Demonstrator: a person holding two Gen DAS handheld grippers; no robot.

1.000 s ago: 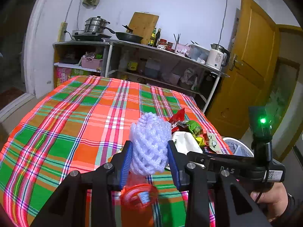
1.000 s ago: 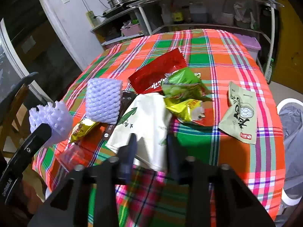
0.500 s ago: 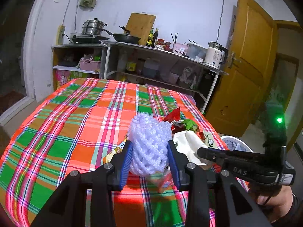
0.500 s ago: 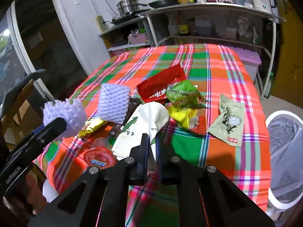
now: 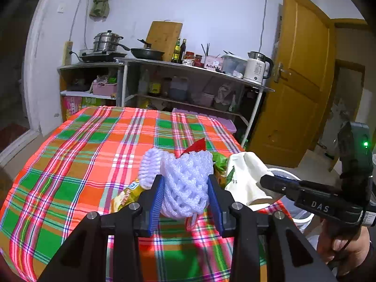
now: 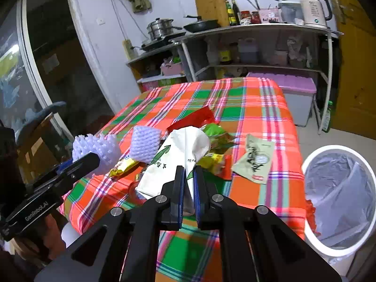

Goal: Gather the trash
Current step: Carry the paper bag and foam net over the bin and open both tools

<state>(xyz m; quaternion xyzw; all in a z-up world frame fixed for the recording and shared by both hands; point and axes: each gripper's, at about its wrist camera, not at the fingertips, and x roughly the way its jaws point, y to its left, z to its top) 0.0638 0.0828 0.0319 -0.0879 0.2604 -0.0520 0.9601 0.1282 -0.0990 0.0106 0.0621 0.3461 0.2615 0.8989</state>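
My left gripper (image 5: 185, 188) is shut on a white foam fruit net (image 5: 185, 188) and holds it above the plaid table (image 5: 94, 155). It also shows in the right wrist view (image 6: 96, 148). My right gripper (image 6: 188, 176) is shut on a white paper bag with green print (image 6: 181, 155), lifted off the table; the bag also shows in the left wrist view (image 5: 244, 176). A second foam net (image 6: 145, 144), a yellow wrapper (image 6: 123, 164), a red packet (image 6: 192, 119), green wrappers (image 6: 216, 131) and a pale green pouch (image 6: 255, 159) lie on the cloth.
A white bin with a clear liner (image 6: 338, 197) stands on the floor right of the table. Metal shelves with pots, bottles and a kettle (image 5: 256, 68) stand behind. A yellow door (image 5: 298, 82) is at the right. A chair (image 6: 40, 122) is at the left.
My right gripper shut on the white paper bag and lifted it off the table. Both grippers rose and pulled back; the left still holds its foam net.
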